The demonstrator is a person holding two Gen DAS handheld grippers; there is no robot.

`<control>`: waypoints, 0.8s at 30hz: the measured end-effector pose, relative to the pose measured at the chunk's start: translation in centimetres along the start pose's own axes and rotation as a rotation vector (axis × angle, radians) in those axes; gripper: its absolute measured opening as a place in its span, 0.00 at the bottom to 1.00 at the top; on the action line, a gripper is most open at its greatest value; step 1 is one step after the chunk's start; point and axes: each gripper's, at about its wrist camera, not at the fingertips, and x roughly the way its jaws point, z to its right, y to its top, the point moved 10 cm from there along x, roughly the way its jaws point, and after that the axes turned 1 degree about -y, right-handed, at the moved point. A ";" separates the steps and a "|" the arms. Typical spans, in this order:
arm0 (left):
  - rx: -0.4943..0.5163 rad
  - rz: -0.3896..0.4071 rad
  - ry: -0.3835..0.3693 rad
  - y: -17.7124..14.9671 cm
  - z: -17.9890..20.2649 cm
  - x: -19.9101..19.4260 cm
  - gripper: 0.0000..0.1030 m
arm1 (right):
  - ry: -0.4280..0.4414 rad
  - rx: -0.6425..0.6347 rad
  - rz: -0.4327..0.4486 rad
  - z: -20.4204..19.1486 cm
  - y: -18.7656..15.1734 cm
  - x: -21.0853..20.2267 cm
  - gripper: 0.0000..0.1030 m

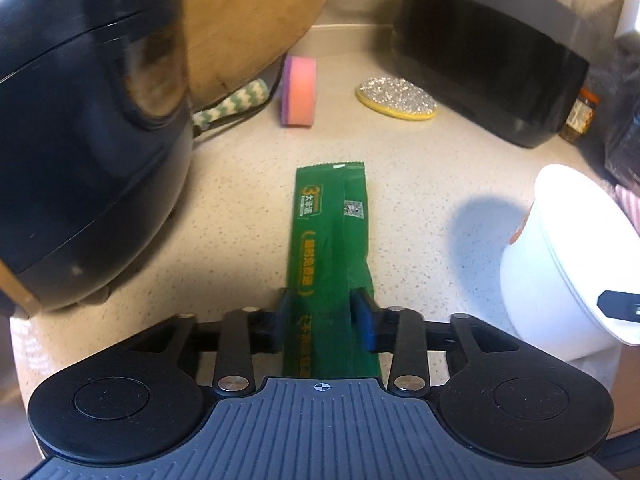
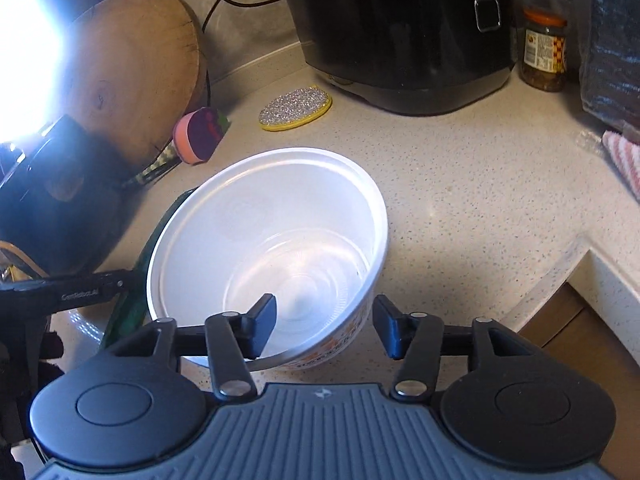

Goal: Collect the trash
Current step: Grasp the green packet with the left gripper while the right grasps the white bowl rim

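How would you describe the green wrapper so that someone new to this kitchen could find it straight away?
Start from the speckled countertop, between the black rice cooker on one side and the white disposable bowl on the other. The green wrapper lies flat there, one end between the left tongs. It is the only long, narrow, dark green strip with printed yellow text.

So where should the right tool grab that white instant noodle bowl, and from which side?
Take the white bowl by its near rim, coming from above: one finger inside, one outside the wall. It is tilted with its mouth toward the right tool, too wide to span, and the rim is thin. The open jaws already straddle that near wall. The green wrapper lies close on the left.
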 end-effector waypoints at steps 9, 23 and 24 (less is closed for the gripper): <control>0.065 0.001 0.009 0.2 0.7 1.2 0.50 | -0.043 -0.090 0.028 -1.2 1.1 -0.1 0.62; 0.086 0.002 -0.063 -0.1 0.6 0.3 0.38 | -0.208 -0.165 0.050 -1.5 2.7 0.9 0.88; 0.074 0.007 -0.078 0.0 0.6 0.1 0.38 | -0.204 -0.154 0.042 -1.6 2.6 1.1 0.88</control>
